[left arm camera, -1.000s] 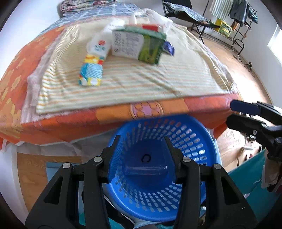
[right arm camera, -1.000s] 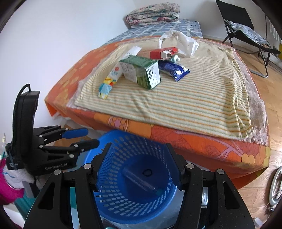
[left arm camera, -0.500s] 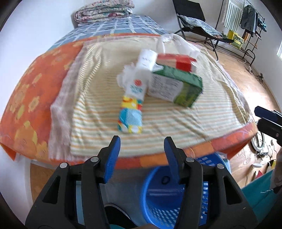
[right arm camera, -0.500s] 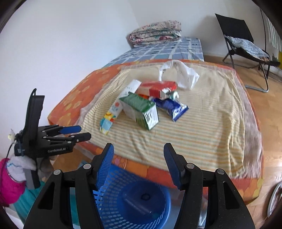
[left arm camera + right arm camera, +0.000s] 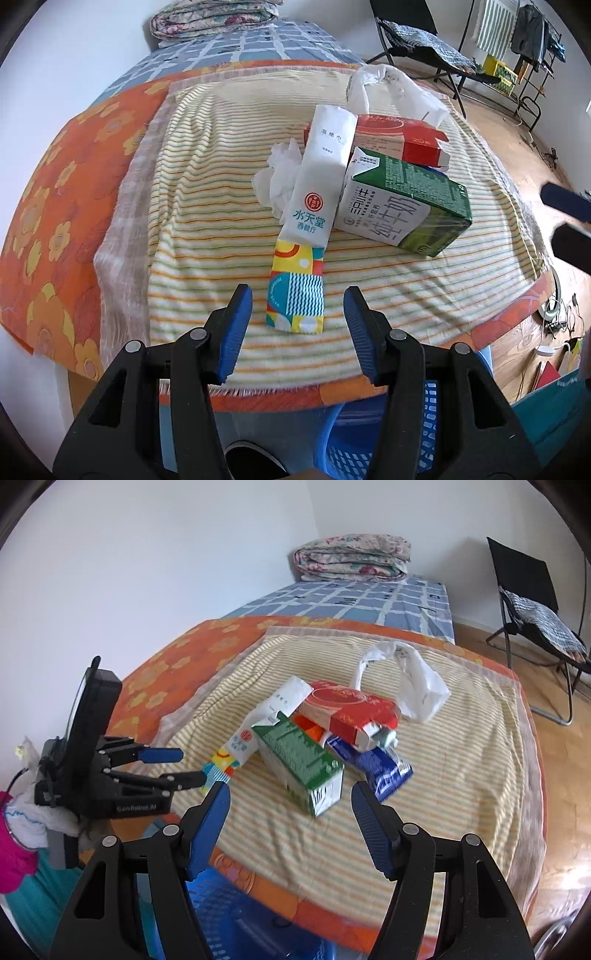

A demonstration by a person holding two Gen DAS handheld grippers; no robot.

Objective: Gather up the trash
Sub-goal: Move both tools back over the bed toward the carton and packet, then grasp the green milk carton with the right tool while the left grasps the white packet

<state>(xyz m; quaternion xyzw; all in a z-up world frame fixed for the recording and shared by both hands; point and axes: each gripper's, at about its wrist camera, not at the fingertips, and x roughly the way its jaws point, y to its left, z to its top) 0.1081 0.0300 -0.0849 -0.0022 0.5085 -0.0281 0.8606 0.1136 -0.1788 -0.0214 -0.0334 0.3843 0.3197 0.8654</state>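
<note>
Right wrist view alone shows me the blue wrapper (image 5: 384, 773); both my left gripper (image 5: 298, 320) and right gripper (image 5: 290, 830) gape wide, holding nothing.

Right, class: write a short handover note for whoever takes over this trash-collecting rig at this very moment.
Left gripper: open, empty, at the colourful wrapper near the bed edge.
Right gripper: open, empty, facing the green carton.
On the striped blanket: white packet, red box, blue pouch, crumpled tissue, white plastic bag.
Blue basket waits below the bed edge.
Done: nothing visibly lifted.
Left: all the pile.
</note>
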